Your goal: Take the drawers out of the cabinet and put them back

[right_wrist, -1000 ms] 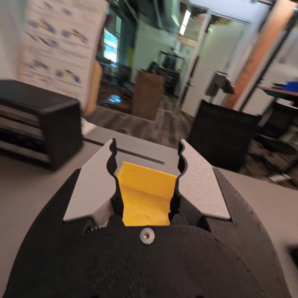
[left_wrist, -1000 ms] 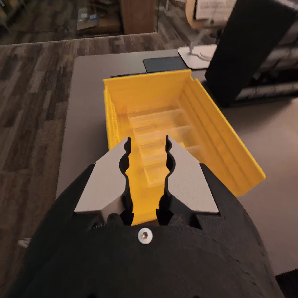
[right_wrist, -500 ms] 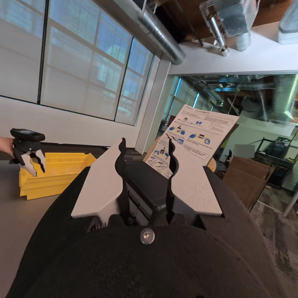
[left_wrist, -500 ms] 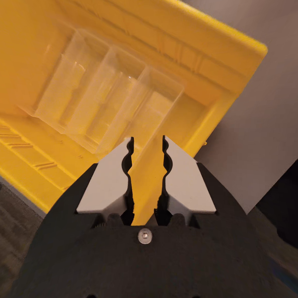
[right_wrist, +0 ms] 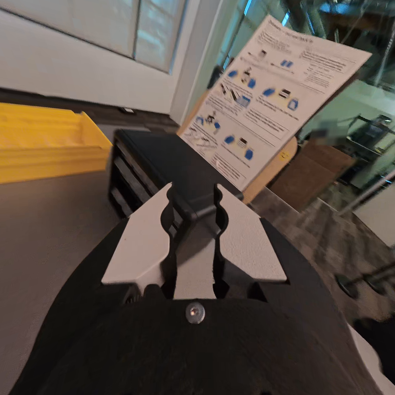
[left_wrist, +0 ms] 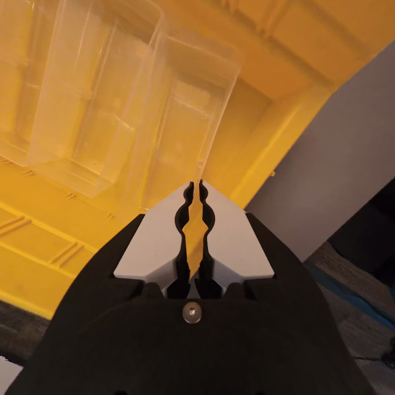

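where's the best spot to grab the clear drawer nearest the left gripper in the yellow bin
Take the clear drawer by its thin upright wall, coming from above over the open top. That wall stands edge-on between the left gripper's nearly closed jaws, and the yellow bin crowds its outer side.

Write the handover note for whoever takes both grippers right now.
Left gripper: shut on the thin wall of a clear drawer lying in the yellow bin.
Right gripper: open, empty, pointed at the near corner of the black cabinet on the grey table.
Bin sits left of the cabinet. At least two more clear drawers lie in it.
Done: drawers are out. The visible cabinet slots look empty, though blur limits this.
Left: lift the gripped drawer, slide it in, then the others.
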